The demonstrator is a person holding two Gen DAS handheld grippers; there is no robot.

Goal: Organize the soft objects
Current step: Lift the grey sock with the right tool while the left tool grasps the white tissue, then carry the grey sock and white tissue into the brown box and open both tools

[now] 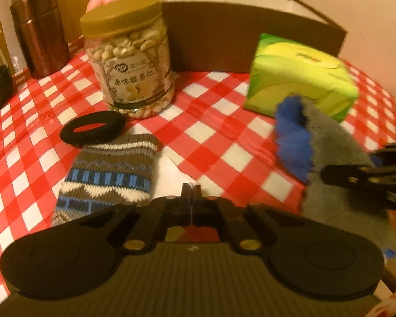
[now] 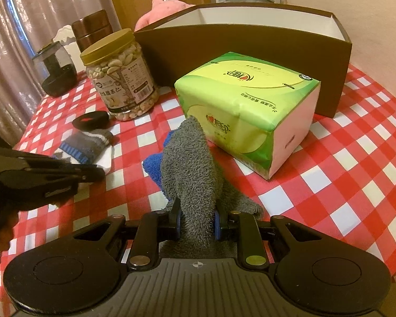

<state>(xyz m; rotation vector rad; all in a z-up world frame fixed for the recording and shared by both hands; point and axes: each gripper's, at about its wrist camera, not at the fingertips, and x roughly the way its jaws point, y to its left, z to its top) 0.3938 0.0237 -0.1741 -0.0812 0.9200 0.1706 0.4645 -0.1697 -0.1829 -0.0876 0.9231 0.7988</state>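
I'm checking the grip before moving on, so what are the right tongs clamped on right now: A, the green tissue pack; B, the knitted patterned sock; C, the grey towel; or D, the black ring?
C: in the right wrist view the right tongs pinch the grey towel between their pads, while the knitted sock, tissue pack and black ring lie untouched on the table.

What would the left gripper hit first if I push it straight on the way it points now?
Probably the checkered tablecloth just ahead: the shut left gripper angles down at it. The knitted sock lies close on its left side and might get brushed; depth is unclear.
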